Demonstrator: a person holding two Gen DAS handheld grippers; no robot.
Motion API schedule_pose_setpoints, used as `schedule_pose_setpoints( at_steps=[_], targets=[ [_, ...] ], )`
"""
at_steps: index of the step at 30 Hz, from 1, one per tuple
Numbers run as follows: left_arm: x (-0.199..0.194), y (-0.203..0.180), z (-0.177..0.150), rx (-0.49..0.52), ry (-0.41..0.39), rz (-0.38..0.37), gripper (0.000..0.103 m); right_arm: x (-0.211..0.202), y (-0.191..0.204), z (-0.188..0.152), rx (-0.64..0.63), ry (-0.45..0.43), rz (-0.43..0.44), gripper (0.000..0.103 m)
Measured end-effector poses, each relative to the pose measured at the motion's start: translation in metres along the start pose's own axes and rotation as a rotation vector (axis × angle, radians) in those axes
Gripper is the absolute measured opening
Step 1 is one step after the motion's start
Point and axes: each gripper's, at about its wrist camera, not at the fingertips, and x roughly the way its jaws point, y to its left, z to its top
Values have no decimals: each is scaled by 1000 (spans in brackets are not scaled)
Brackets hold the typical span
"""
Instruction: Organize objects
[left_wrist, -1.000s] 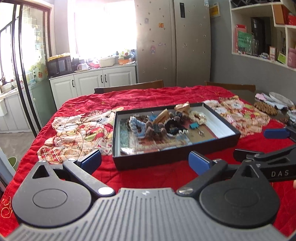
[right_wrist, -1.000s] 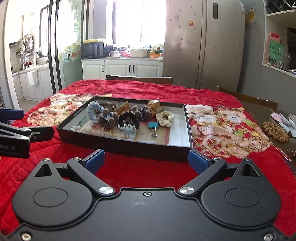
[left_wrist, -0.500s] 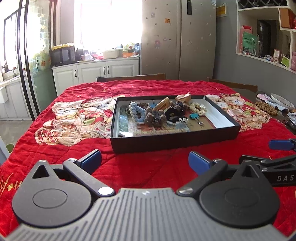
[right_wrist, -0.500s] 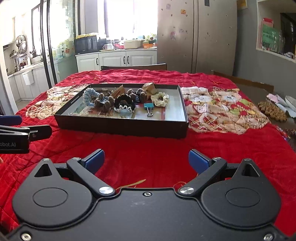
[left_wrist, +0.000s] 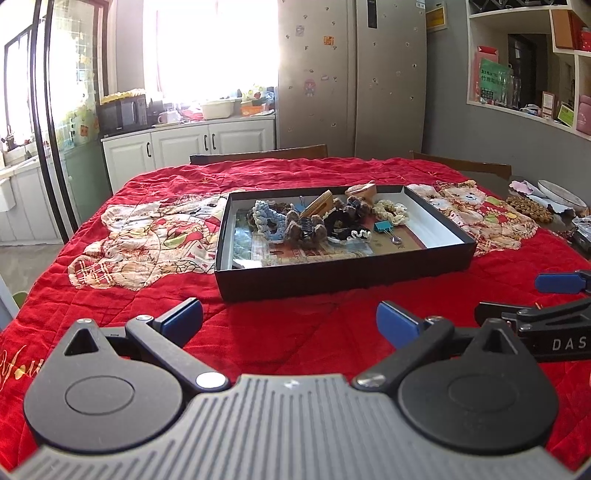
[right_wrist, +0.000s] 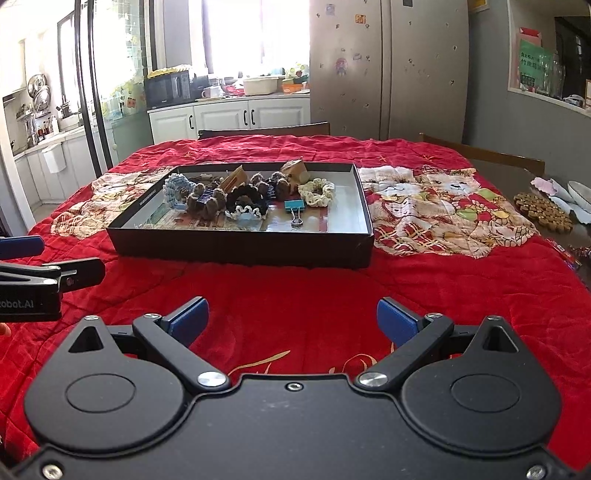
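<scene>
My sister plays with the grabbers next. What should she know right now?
Left gripper: open, empty, above the red cloth.
Right gripper: open, empty, also short of the black tray.
In the tray: scrunchies, blue, black and cream, and a teal binder clip, all heaped together.
Done: nothing visibly sorted.
Left: everything.

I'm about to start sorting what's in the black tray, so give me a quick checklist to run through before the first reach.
1. Left tool open and holding nothing: ok.
2. Right tool open and holding nothing: ok.
3. Black tray flat on the red quilt, nothing between it and the tools: ok.
4. Teal binder clip lying apart from the pile, easy first pick: ok.
5. Hair ties and claw clips separated: not ok, heaped and touching.
6. Destination for sorted items: cannot tell.
</scene>
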Motion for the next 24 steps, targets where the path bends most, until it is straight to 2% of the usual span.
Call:
schedule_pose_setpoints(
  at_steps=[15,24],
  targets=[
    [-2,1,-2,-21,7,0,103,0,1,-1,-3,4,4,98],
    [-1,-5,-4,7,16,10,103,1,2,-3,-7,10,7,99]
  ],
)
